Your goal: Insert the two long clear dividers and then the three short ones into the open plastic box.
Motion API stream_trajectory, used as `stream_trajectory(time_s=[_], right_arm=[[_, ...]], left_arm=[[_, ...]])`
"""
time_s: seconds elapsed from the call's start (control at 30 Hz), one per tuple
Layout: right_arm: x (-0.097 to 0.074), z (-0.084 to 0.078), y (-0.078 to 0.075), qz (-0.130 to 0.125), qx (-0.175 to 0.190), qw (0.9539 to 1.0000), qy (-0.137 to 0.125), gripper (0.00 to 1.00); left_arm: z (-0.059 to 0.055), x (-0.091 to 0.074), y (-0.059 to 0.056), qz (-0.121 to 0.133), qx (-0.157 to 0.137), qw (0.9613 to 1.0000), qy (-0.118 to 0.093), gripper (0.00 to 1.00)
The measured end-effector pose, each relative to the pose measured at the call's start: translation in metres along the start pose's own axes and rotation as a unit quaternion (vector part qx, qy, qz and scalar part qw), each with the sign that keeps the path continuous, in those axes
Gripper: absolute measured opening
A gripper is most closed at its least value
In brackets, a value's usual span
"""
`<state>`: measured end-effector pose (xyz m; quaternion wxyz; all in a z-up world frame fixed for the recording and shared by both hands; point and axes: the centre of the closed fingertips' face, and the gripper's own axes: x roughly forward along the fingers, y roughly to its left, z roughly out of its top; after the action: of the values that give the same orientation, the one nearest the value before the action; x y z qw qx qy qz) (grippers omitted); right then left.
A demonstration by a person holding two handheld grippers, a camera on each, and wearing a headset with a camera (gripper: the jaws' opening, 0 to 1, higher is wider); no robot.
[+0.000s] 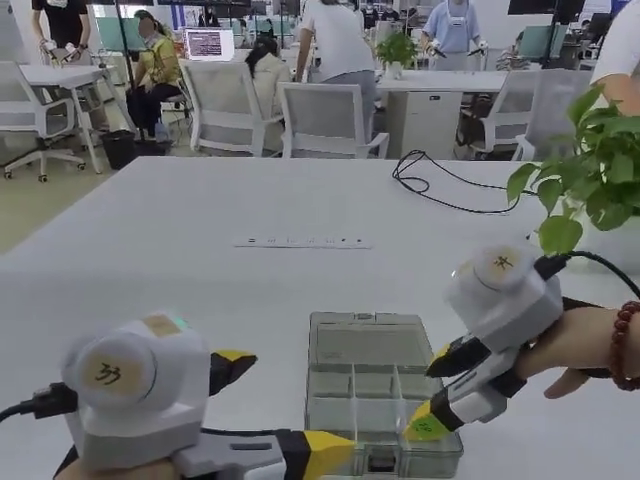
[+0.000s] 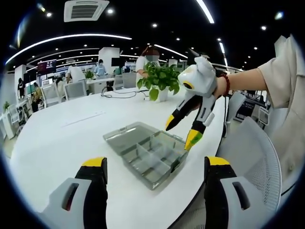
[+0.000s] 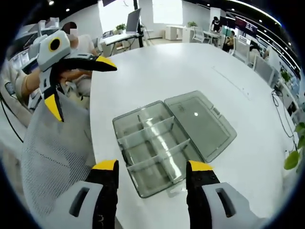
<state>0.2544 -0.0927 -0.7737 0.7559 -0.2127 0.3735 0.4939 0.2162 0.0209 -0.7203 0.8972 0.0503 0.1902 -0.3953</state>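
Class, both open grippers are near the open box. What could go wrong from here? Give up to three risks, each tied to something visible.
1. The box sits near the edge of the table; a nudge from the left gripper could slide it off.
2. The right gripper hangs open at the box's rim and might knock the dividers loose.
3. The thin clear strip farther back is hard to see on white, so it is easily mis-gripped.

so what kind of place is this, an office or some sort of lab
Most likely an open-plan office: rows of white desks with office chairs, a lit screen in the background, and a ceiling air vent among long strip lights.
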Motion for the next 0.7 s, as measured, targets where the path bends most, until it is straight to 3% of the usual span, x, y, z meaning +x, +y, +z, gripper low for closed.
stream_trajectory(time_s=[0.17, 0.47, 0.57, 0.63, 0.7], right_arm=[[-0.018, 0.002, 0.007, -0.024, 0.038, 0.9975, -0.055, 0.68], [-0.035, -0.022, 0.025, -0.036, 0.070, 0.9929, -0.088, 0.84], [-0.037, -0.023, 0.029, -0.038, 0.080, 0.9902, -0.108, 0.90], [-0.040, -0.017, 0.029, -0.048, 0.071, 0.9870, -0.136, 0.96], [-0.041, -0.018, 0.030, -0.047, 0.073, 0.9868, -0.137, 1.00]], left_arm=[[0.000, -0.005, 0.001, 0.003, -0.004, 1.0000, 0.000, 0.85], [-0.005, -0.014, -0.002, 0.002, 0.000, 1.0000, 0.007, 0.88], [-0.007, -0.017, -0.002, 0.003, 0.000, 0.9999, 0.013, 0.90], [-0.008, -0.018, -0.002, 0.005, 0.000, 0.9999, 0.012, 0.92], [-0.008, -0.020, -0.001, 0.005, -0.003, 0.9999, 0.012, 0.93]])
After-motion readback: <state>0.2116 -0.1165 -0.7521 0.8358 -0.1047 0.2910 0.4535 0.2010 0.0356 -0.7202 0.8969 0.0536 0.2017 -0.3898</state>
